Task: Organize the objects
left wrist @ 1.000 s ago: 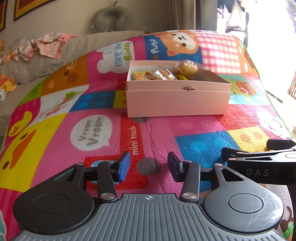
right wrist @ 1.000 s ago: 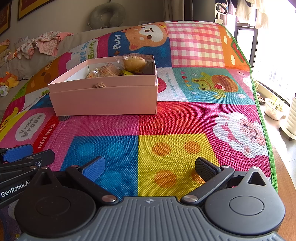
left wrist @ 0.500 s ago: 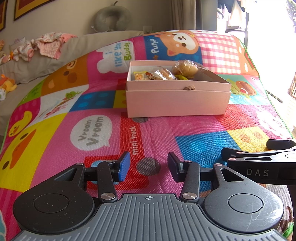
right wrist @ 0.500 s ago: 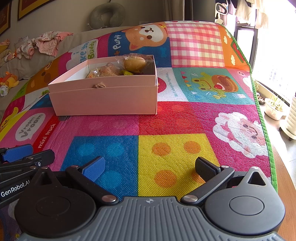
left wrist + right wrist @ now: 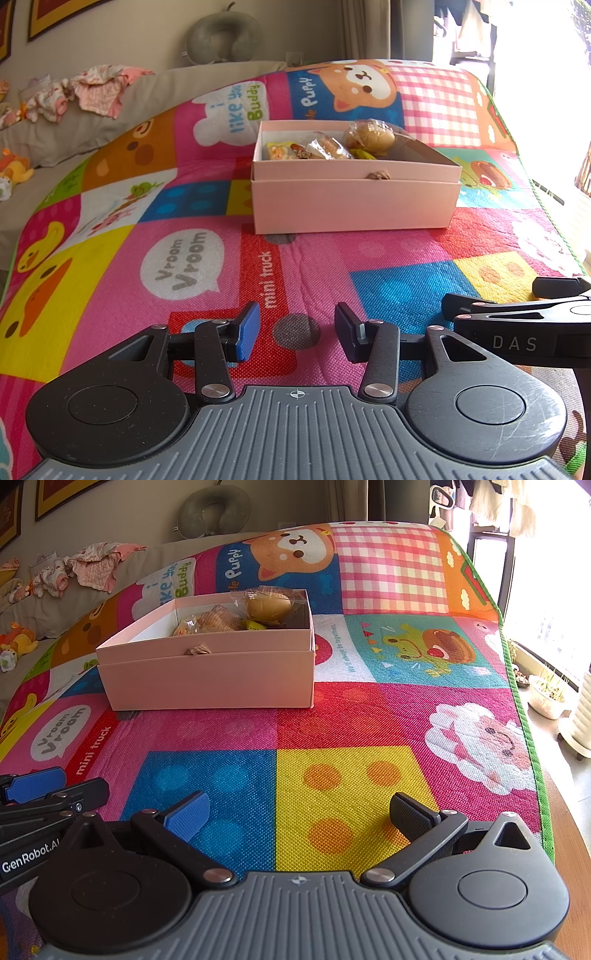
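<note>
A pink box (image 5: pixel 354 206) stands on the colourful play mat; it also shows in the right wrist view (image 5: pixel 210 675). It holds several wrapped snacks, among them a brown bun in clear wrap (image 5: pixel 369 138) (image 5: pixel 269 605) and a wrapped pastry (image 5: pixel 327 146). My left gripper (image 5: pixel 293 334) is open and empty, low over the mat well in front of the box. My right gripper (image 5: pixel 299 814) is open wide and empty, low over the blue and yellow squares. Each gripper shows at the edge of the other's view.
The mat (image 5: pixel 332 738) covers a table whose wooden edge (image 5: pixel 569 842) shows at right. A grey sofa with clothes (image 5: pixel 96 88) and a neck pillow (image 5: pixel 221 35) lies behind. Potted plants (image 5: pixel 546 698) stand by the window.
</note>
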A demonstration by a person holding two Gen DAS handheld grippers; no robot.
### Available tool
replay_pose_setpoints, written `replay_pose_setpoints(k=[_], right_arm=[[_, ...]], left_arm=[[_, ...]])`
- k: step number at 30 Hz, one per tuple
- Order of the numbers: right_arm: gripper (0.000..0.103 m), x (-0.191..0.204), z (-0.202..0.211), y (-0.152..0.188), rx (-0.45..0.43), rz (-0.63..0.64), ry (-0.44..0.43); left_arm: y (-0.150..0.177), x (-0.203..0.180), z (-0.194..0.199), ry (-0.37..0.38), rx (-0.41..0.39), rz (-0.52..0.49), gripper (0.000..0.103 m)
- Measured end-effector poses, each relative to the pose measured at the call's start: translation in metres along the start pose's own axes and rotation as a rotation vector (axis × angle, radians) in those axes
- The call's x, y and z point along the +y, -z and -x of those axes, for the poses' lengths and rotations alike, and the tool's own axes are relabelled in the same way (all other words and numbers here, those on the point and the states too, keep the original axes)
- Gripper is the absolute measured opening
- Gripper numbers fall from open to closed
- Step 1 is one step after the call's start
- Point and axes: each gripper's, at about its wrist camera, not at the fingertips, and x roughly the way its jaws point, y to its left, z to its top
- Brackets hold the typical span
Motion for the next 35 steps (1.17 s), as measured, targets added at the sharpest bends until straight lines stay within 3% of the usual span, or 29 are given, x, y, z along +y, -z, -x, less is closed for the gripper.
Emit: replay_pose_setpoints(k=[35], right_arm=[[0.103, 0.0001, -0.0001, 0.0001, 0.0, -0.001, 0.0]], left_arm=[[0.0007, 0.0018, -0.0002, 0.003, -0.002, 0.012, 0.049]])
